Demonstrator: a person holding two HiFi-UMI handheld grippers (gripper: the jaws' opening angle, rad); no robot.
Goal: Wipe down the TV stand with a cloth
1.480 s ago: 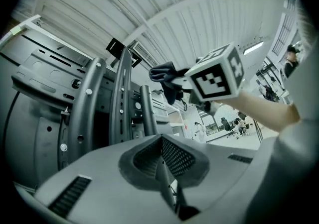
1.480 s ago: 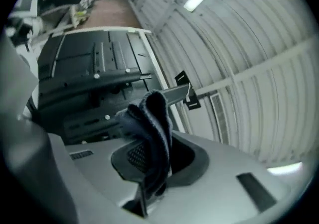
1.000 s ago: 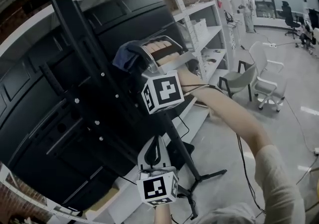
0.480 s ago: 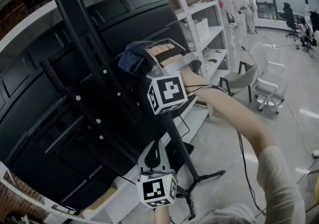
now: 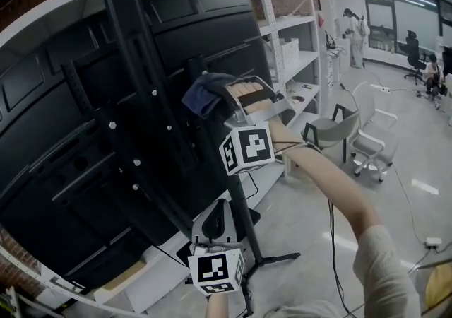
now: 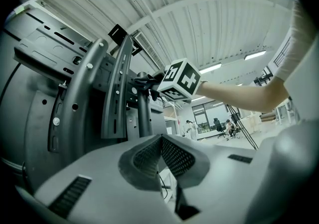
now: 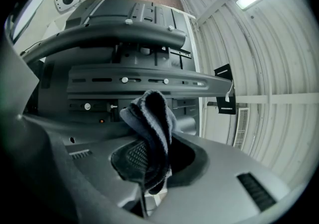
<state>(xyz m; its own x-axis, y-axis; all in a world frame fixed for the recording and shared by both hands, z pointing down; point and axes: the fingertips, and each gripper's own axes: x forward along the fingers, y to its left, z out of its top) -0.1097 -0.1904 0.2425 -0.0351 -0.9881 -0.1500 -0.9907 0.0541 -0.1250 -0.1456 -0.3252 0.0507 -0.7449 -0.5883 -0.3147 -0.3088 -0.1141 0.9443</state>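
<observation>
Cloth [image 7: 149, 128] in right gripper [image 7: 149, 163]

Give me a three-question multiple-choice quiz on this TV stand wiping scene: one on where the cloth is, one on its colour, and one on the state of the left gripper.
1. Where is the folded terry cloth?
A. In the right gripper
B. On the floor
C. On a white shelf

2. What colour is the cloth?
A. White
B. Dark blue
C. Yellow

3. How do the jaws of the left gripper stand?
A. Closed on a cable
B. Wide apart
C. Together, nothing between them

Answers:
1 A: the right gripper view shows its jaws pinching the cloth, raised near the black metal TV stand column.
2 B: it looks dark blue in the head view.
3 C: the left gripper view shows the ribbed pads meeting, empty.
</observation>
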